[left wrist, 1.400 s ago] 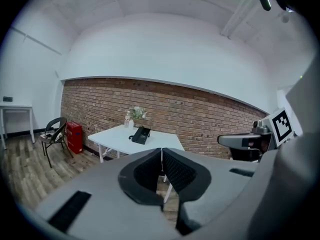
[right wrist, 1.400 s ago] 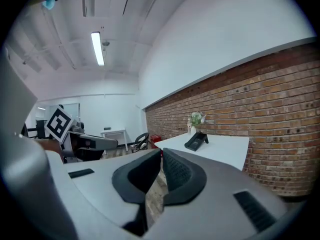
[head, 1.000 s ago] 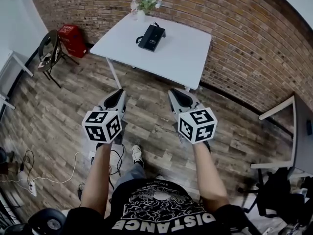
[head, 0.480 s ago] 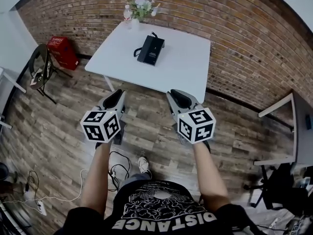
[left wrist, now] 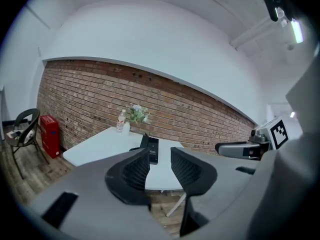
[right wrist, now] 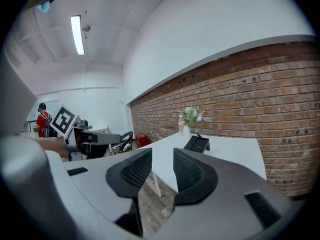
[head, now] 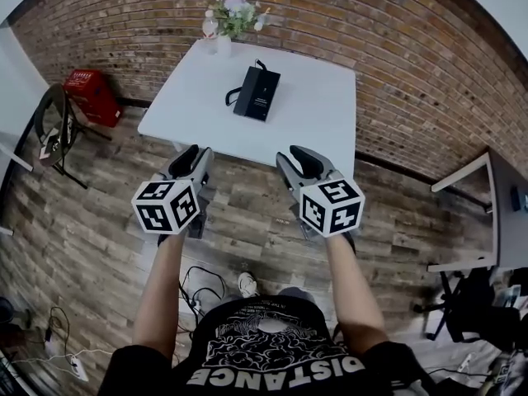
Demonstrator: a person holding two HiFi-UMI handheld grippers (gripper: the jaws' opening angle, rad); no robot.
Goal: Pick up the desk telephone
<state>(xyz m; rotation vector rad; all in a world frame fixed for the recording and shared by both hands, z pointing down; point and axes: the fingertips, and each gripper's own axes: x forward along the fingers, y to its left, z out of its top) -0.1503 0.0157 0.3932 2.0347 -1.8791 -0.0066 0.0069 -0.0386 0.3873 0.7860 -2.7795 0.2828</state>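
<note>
A black desk telephone (head: 256, 92) lies on the white table (head: 305, 126) by the brick wall, with its cord curling off its left side. It also shows as the telephone (left wrist: 151, 149) in the left gripper view and the telephone (right wrist: 197, 144) in the right gripper view. My left gripper (head: 189, 158) hovers just short of the table's near edge, its jaws opening with nothing between them. My right gripper (head: 297, 160) hangs level with it to the right, its jaws opening and empty as well. Both are well short of the phone.
A vase of flowers (head: 233, 13) and a clear bottle (head: 209, 28) stand at the table's far left corner. A red box (head: 89, 96) and a black chair (head: 49, 133) are on the wooden floor at left. Another desk (head: 495, 213) stands at right. Cables (head: 198, 279) lie near my feet.
Both grippers have travelled forward across the floor towards the table. Their jaws have parted from shut to a narrow gap. The table and phone now sit closer.
</note>
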